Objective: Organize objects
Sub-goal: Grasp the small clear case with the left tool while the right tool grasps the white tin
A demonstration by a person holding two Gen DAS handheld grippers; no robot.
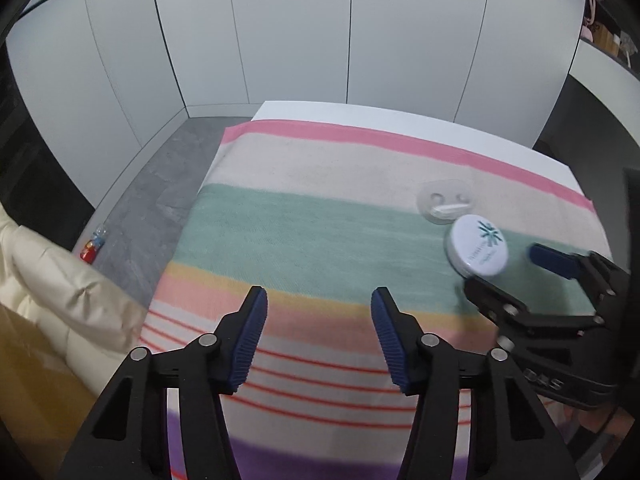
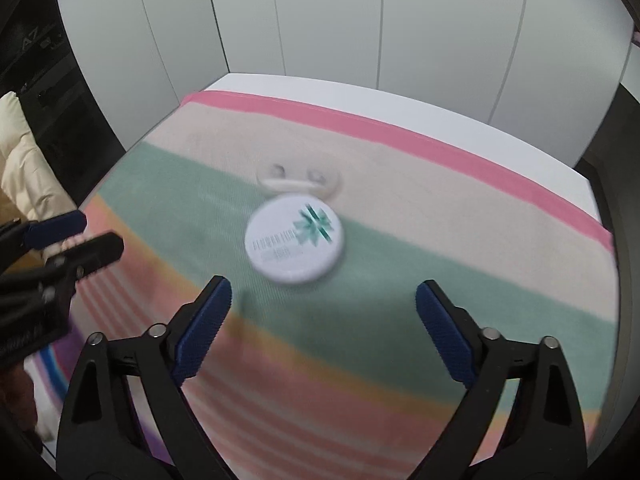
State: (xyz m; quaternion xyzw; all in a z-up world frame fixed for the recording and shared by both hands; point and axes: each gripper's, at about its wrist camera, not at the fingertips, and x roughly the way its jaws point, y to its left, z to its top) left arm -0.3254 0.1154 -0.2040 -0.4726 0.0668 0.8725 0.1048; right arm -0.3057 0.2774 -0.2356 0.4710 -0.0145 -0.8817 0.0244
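We're over the bench (image 1: 420, 120) now, striped cloth (image 1: 304, 216) spread across it, & both tools are angled down at it. Right gripper (image 2: 323, 294) first: jaws wide apart, nothing between them, pads clear of everything. The white round tin (image 2: 294, 238), teal snowflake logo on the lid, lies flat on the green stripe at 12 o'clock from those jaws, just ahead of the tips, a touch left of centre. It's round, so no long axis to line up with; any approach angle should do, as long as the gap spans its width, which looks abt right from here, tho blur makes that a guess. Behind the tin, still 12 o'clock, sits a clear plastic tray (image 2: 300, 180) with what look like two small moulded pockets; it appears to touch or slip under the tin's far edge, can't tell which. Left gripper (image 1: 319, 304): jaws partly open, narrower than the right's, nothing held, only bare cloth under them. From the left wrist view the tin (image 1: 477, 246) is off at 2 o'clock, well to the side, w/ the right tool's tips just beside it. So we reckon the right hand is clearly nearer & better aligned for the pick: straight fwd & down. Risk: nudging the clear tray while closing. Off the bench at 9 o'clock, a cream padded cushion (image 1: 60, 292), not in play.
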